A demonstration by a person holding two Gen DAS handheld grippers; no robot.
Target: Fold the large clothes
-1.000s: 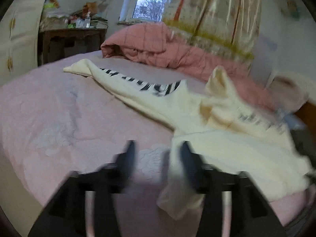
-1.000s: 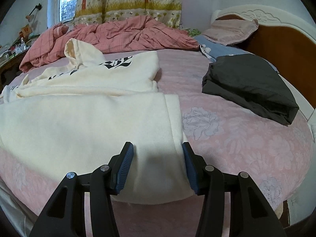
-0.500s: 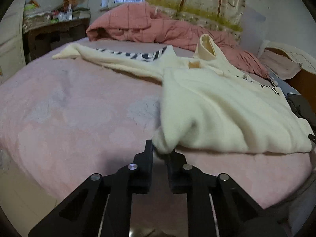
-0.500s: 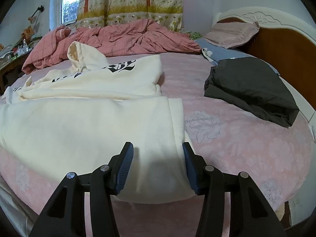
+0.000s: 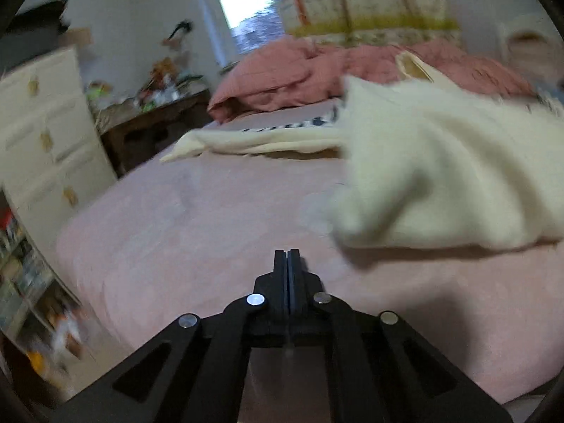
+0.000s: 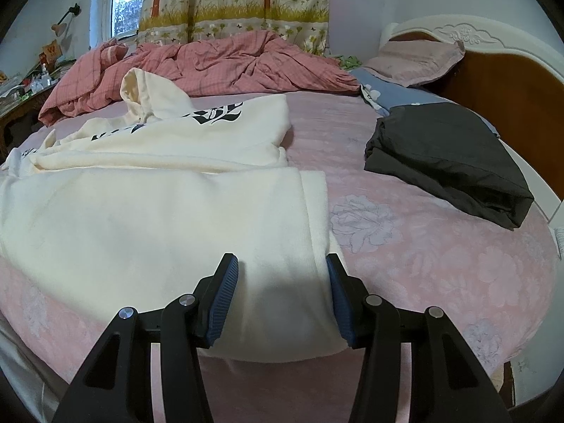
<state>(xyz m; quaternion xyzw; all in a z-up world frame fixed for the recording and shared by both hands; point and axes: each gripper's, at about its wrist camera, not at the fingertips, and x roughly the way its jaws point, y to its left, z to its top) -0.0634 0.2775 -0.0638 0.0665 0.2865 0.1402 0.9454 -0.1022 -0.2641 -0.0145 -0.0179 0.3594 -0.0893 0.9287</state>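
Note:
A cream hoodie (image 6: 158, 211) with black lettering lies spread on the pink bed (image 6: 423, 264), its hood (image 6: 148, 95) standing up toward the far side. My right gripper (image 6: 280, 275) hovers open at the near edge, and the hoodie's folded corner lies between its blue pads without being pinched. In the left wrist view the hoodie (image 5: 440, 176) is a blurred cream mass at the right. My left gripper (image 5: 288, 257) is shut with nothing in it, over bare pink sheet (image 5: 176, 229), left of and apart from the cloth's nearest corner.
A folded black garment (image 6: 444, 155) rests on the bed's right side. A crumpled red quilt (image 6: 229, 67) and a pillow (image 6: 416, 60) lie at the back, by the headboard (image 6: 511, 81). Left of the bed stand a white dresser (image 5: 42, 134) and a cluttered wooden desk (image 5: 151, 130).
My left gripper closed from open, then swung left and down, and the hoodie's corner now lies off to its right. The right gripper has stayed where it was.

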